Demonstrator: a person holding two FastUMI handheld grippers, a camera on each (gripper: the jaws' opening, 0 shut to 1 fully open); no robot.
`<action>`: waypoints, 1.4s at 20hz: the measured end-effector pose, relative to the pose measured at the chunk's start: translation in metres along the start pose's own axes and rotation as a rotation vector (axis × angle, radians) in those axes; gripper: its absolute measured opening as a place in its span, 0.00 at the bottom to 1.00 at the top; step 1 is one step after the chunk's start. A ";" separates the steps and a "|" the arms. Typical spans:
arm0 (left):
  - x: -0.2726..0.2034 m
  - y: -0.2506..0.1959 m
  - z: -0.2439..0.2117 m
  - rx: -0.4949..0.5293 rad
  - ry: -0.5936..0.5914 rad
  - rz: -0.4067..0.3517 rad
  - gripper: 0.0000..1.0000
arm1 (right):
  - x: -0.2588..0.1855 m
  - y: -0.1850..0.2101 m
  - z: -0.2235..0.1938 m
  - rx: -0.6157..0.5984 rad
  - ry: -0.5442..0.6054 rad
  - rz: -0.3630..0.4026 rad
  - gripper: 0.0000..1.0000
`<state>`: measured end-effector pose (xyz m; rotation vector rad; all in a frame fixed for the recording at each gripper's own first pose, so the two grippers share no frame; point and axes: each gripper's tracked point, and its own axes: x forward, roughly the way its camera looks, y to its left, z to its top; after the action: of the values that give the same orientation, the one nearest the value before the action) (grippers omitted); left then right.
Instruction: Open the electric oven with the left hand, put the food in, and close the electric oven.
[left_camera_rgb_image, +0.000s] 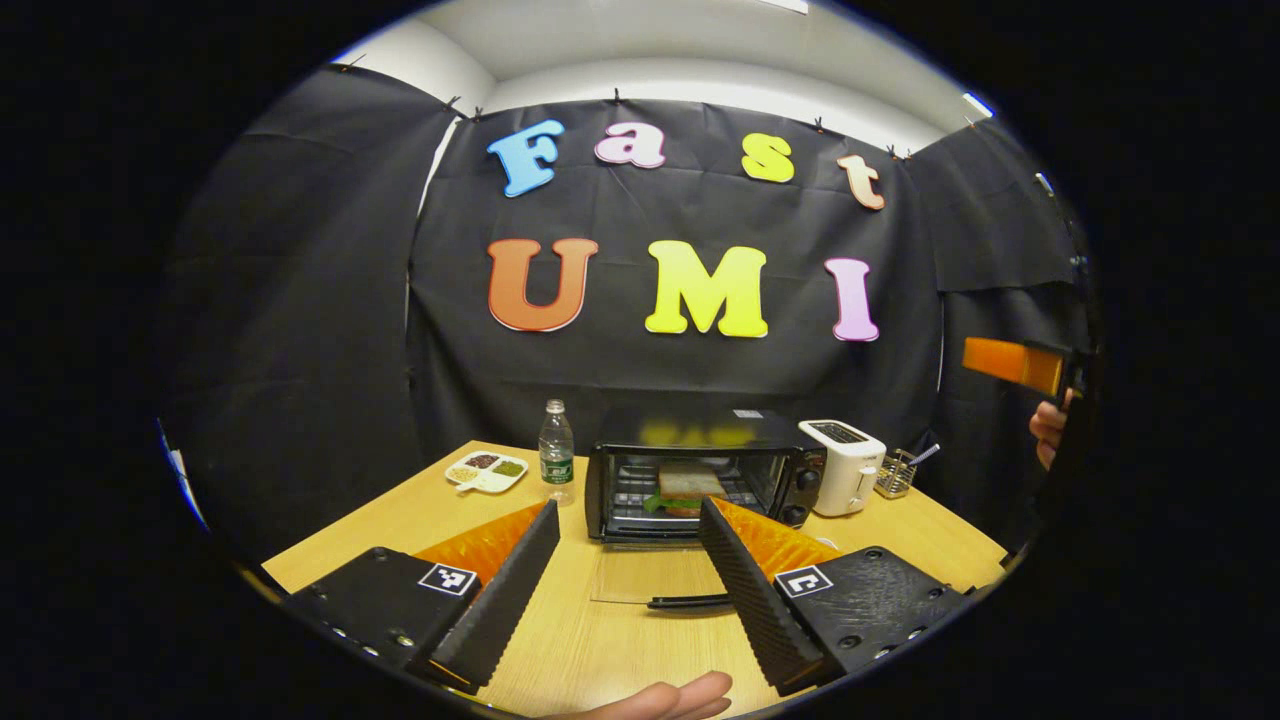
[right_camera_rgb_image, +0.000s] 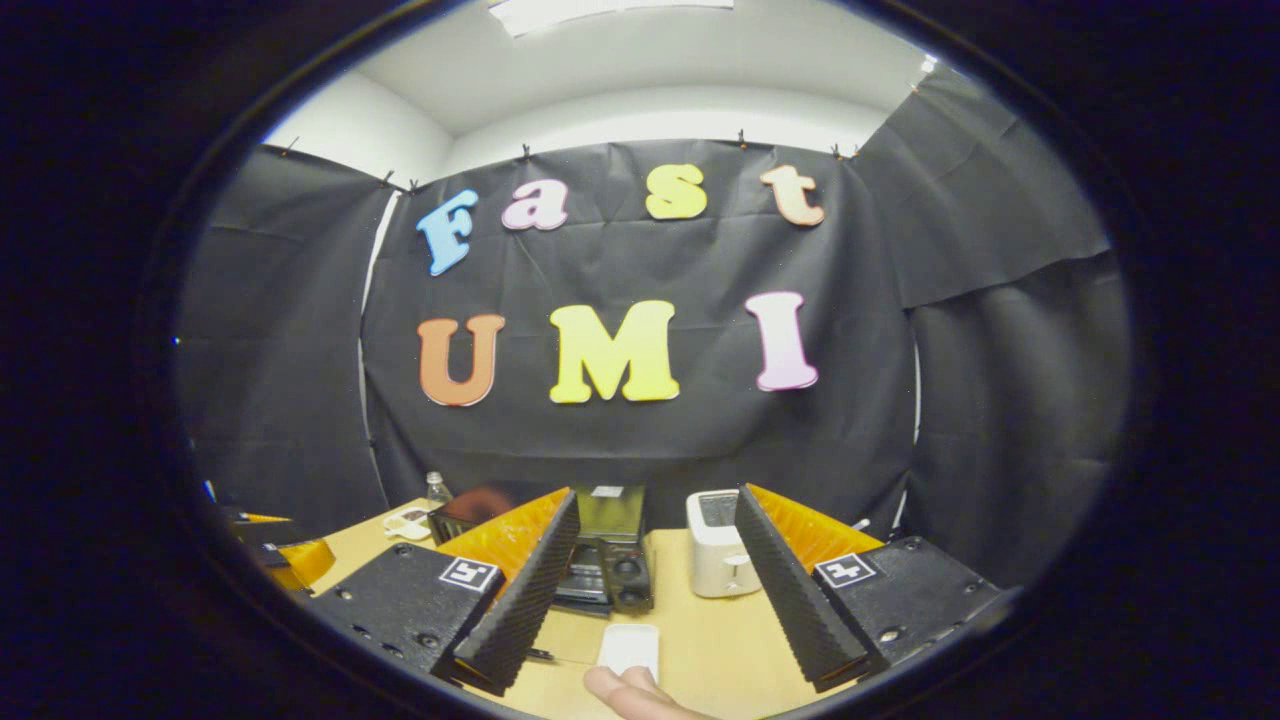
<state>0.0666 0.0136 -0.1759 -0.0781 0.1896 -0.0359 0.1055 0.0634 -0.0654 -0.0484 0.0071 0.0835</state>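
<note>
The black electric oven (left_camera_rgb_image: 700, 440) stands at the middle of the wooden table (left_camera_rgb_image: 400, 520). Its glass door (left_camera_rgb_image: 640, 578) lies folded down flat, the dark handle (left_camera_rgb_image: 690, 602) toward me. A sandwich (left_camera_rgb_image: 686, 486) rests on the rack inside. My left gripper (left_camera_rgb_image: 628, 507) hovers open in front of the door, holding nothing. The right gripper (left_camera_rgb_image: 1012, 364) appears at the far right edge, raised, with a hand (left_camera_rgb_image: 1048, 430) below it. In the right gripper view my right gripper (right_camera_rgb_image: 657, 495) is open with nothing in it, high above an empty white plate (right_camera_rgb_image: 630, 648) and the oven (right_camera_rgb_image: 612, 560).
A water bottle (left_camera_rgb_image: 556, 452) and a divided dish of condiments (left_camera_rgb_image: 487, 470) sit left of the oven. A white toaster (left_camera_rgb_image: 845, 465) and a wire holder (left_camera_rgb_image: 897, 472) stand to its right. A person's thumb (left_camera_rgb_image: 665, 698) shows at the bottom edge.
</note>
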 end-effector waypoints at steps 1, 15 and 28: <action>0.005 -0.006 -0.005 0.005 0.007 -0.013 0.93 | -0.009 -0.011 0.007 -0.003 -0.014 -0.017 1.00; 0.073 -0.071 -0.169 0.040 0.379 -0.124 0.93 | -0.049 -0.126 0.009 0.003 -0.084 -0.193 0.89; 0.094 -0.086 -0.226 0.022 0.557 -0.094 0.93 | -0.028 -0.122 -0.035 -0.017 -0.036 -0.116 1.00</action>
<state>0.1135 -0.0927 -0.4077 -0.0532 0.7424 -0.1541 0.0877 -0.0624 -0.0945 -0.0638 -0.0325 -0.0315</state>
